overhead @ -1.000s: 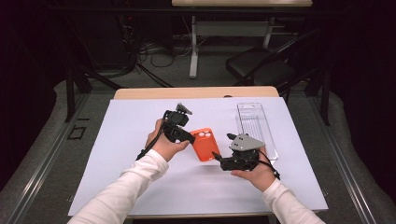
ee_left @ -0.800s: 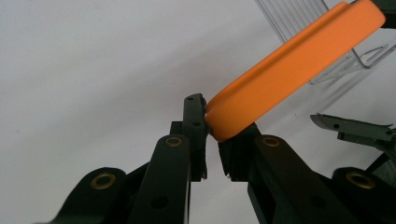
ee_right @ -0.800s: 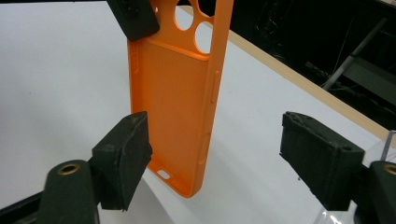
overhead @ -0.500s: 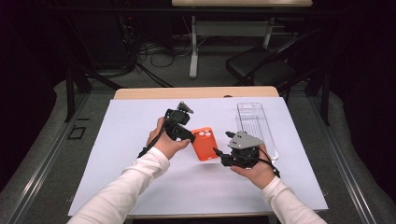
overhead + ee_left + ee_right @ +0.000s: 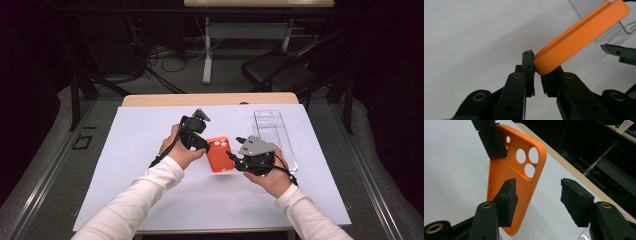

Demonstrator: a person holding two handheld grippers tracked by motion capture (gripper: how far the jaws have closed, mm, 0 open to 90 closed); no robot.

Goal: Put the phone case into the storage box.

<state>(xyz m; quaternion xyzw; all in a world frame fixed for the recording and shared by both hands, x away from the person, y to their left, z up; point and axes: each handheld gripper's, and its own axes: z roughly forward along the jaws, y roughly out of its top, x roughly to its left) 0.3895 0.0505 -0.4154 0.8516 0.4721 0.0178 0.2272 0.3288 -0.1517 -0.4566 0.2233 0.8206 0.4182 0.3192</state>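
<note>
A: Centre of the high view, white sheet-covered table (image 5: 150, 190), and on it that flat orange silicone phone case (image 5: 220, 154) with round camera holes.

B: Clear ribbed plastic tray (image 5: 274, 135) to its right, too.

A: Left black hand-held gripper (image 5: 537, 72) is clamped on the case's edge!

B: Right black hand-held gripper (image 5: 536, 200) has jaws apart, the case standing against one of them.

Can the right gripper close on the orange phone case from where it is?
Probably yes: the right gripper is open, and the orange phone case, held by the left gripper, lies beside one jaw.
</note>
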